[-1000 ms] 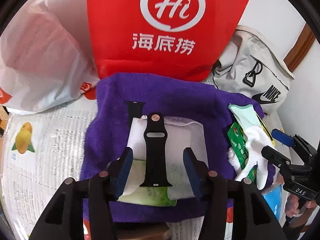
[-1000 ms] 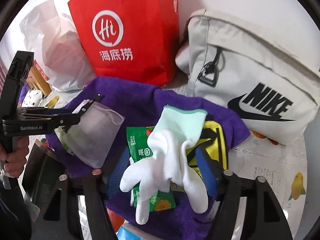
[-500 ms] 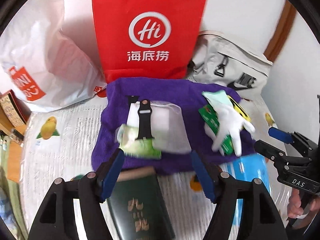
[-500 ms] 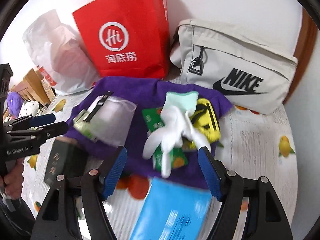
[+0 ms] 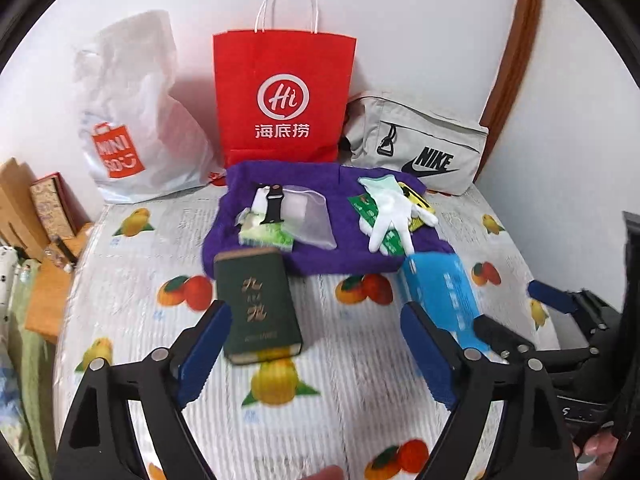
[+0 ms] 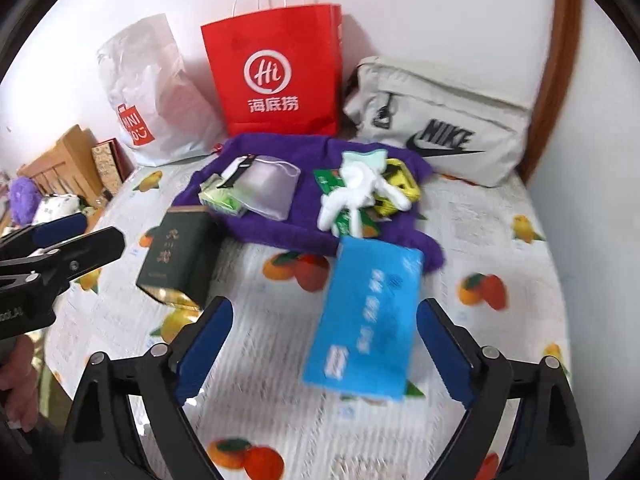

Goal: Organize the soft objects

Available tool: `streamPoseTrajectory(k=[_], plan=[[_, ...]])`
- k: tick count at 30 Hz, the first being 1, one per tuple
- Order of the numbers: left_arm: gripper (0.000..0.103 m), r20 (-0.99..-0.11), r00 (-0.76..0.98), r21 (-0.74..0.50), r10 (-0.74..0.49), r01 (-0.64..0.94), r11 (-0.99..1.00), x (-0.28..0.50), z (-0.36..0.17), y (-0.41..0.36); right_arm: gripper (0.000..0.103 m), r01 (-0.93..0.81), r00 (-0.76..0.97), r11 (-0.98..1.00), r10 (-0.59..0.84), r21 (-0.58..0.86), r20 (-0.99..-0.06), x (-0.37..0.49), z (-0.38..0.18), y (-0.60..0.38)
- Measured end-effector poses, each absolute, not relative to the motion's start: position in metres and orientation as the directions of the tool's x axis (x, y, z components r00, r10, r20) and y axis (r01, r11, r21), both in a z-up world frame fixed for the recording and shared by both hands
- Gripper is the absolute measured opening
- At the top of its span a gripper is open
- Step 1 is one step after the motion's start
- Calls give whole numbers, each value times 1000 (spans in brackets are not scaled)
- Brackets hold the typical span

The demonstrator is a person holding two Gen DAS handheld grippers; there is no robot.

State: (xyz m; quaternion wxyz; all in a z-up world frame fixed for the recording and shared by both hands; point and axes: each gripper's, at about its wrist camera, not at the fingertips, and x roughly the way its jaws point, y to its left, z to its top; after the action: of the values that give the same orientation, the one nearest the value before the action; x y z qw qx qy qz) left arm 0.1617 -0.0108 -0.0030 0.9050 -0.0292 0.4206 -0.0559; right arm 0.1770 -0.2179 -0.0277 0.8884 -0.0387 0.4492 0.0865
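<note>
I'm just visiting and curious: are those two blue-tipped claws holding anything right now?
No. The left gripper and the right gripper are both empty, jaws opening, above the table.

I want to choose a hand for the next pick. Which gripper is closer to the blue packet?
Right. The blue packet lies just ahead of the right gripper; the left gripper is off to its left, by the green box.

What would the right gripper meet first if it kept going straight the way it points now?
Probably the blue packet, which lies on the fruit-print cover right ahead of the right gripper. Its fingers are opening with nothing between them. Depth is hard to judge here.
</note>
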Motion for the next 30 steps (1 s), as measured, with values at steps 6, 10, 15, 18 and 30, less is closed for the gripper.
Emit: streamPoseTrajectory(k=[6,10,15,18,30], plan=[[92,-733,679,-20,-37,32,999,107,1,-13,98,-157,620,987,131,41,-773,121,-15,-235],[92,-717,696,-34,-39,21,999,72,3,-10,98,-139,639,989,125,46,-759,91,-11,-244],[92,-707,706,-47,-53,28,998,46,1,-13,98,-105,683,994,99,37,-724,59,-2,-256],[92,-706,707,-40,-53,35,999,32,0,-18,98,-108,692,993,110,49,-713,43,3,-261],[92,-684,728,-36,-57,44,998,8,13,-23,98,-134,713,991,111,20,-692,11,11,-252]])
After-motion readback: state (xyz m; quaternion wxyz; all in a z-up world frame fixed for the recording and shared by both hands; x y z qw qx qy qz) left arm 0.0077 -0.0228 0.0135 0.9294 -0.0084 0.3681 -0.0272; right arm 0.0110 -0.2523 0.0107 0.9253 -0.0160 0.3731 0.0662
